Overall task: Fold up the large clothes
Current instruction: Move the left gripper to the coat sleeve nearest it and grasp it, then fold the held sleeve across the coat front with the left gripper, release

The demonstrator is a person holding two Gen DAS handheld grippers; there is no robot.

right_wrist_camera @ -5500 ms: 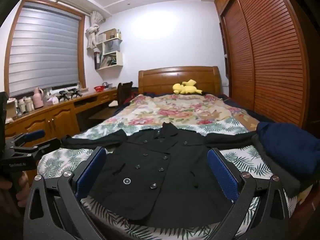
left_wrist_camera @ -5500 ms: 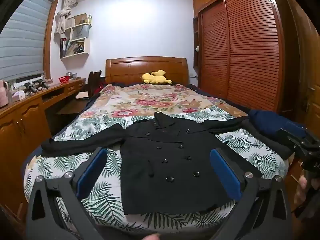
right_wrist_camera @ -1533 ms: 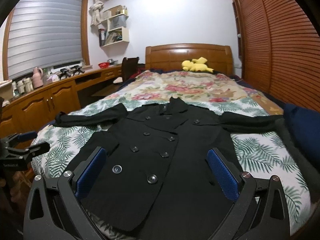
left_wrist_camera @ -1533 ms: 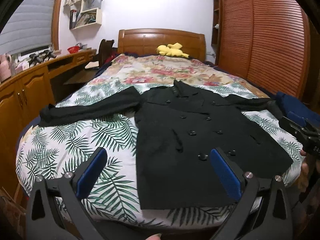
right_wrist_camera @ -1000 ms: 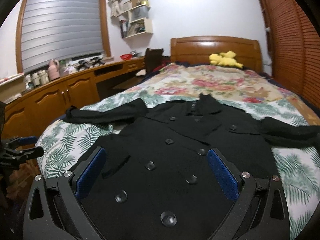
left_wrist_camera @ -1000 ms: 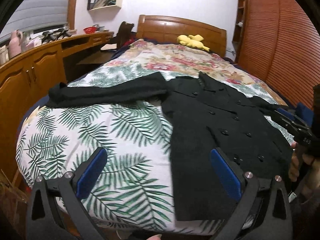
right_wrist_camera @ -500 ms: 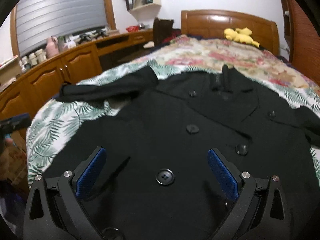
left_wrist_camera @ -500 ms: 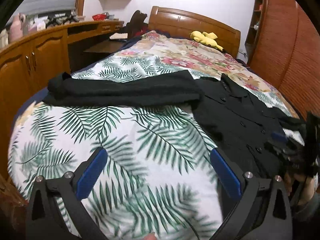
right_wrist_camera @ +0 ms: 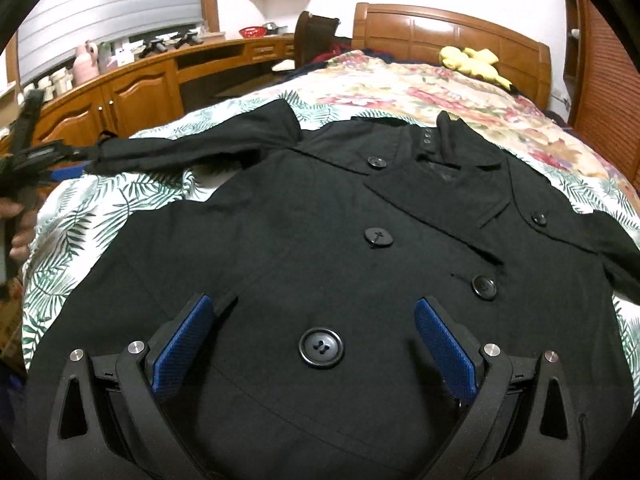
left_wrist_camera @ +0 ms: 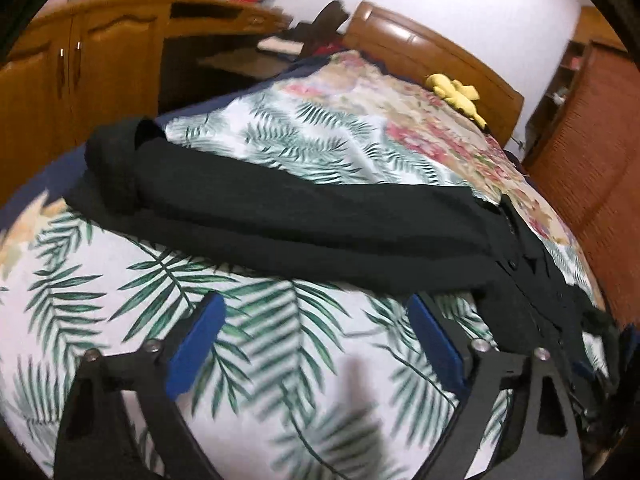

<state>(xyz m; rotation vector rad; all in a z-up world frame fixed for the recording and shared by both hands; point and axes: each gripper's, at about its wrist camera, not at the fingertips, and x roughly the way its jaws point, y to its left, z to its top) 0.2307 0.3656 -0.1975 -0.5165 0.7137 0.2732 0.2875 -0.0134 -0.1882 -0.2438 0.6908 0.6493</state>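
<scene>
Progress: black double-breasted woollen coat [right_wrist_camera: 320, 248] flat, unfolded; I've folded nothing.
Left gripper [left_wrist_camera: 316, 344]: closing, empty; black outstretched sleeve [left_wrist_camera: 280, 216] just ahead.
Right gripper [right_wrist_camera: 314, 338]: spread, empty, above coat front.

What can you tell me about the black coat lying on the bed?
The black coat is double-breasted, of matte woven-looking cloth, with large dark buttons and a notched collar. It lies face up, buttoned, spread flat on the leaf-print bedspread, one sleeve stretched sideways, cuff bunched near the bed's edge. Neither gripper grips it.

The coat [right_wrist_camera: 320, 240] lies flat on the bed [left_wrist_camera: 100, 280], one sleeve [left_wrist_camera: 280, 216] stretched toward the cabinets [left_wrist_camera: 80, 68].
</scene>
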